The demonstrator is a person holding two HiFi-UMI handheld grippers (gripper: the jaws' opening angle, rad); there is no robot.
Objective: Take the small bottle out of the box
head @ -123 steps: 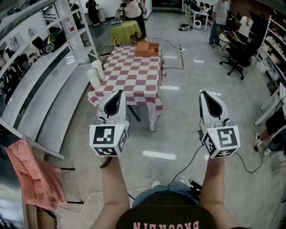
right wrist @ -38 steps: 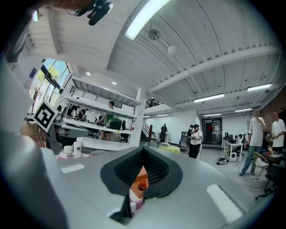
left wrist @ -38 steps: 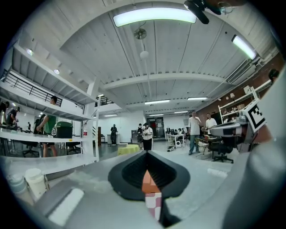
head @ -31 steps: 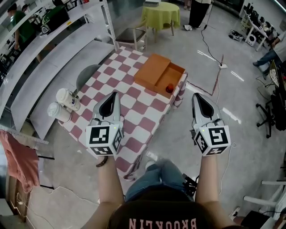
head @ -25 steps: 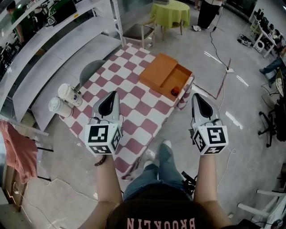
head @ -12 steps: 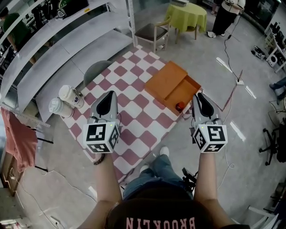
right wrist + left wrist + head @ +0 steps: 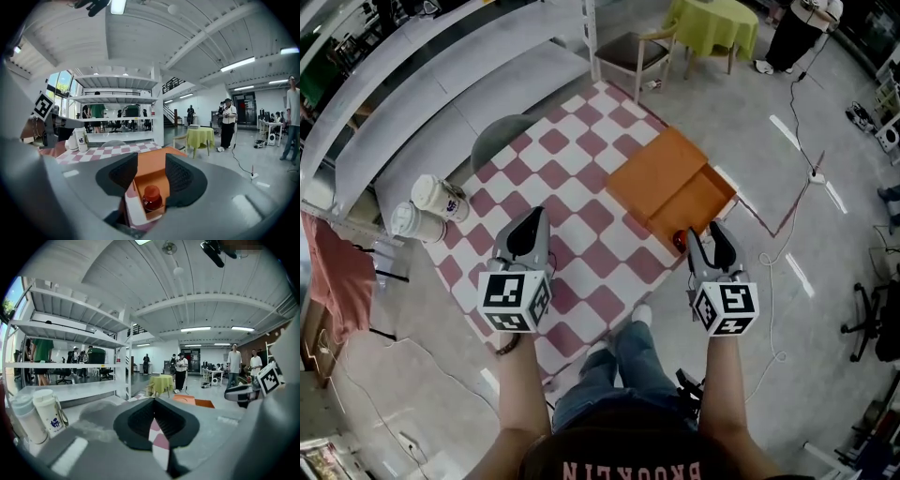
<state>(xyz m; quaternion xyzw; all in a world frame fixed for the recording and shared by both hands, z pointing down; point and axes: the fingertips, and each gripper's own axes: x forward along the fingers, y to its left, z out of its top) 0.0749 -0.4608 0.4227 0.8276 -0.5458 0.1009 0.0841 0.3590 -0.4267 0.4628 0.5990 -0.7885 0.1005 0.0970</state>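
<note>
small bottle (image 7: 679, 242) half hidden behind right gripper (image 7: 704, 232) at centre right, its base behind box (image 7: 149, 180) wall, cup (image 7: 439, 198) print illegible

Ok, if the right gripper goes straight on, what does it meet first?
Likely the small bottle in the near corner of the orange box, though the box's near wall may come first; depth is unclear. The jaws of the right gripper have just been opening, gripping nothing.

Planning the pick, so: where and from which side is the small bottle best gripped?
Probably the red cap and neck, from above: the small bottle stands upright in the near corner of the orange box, whose walls hem in its body.
</note>
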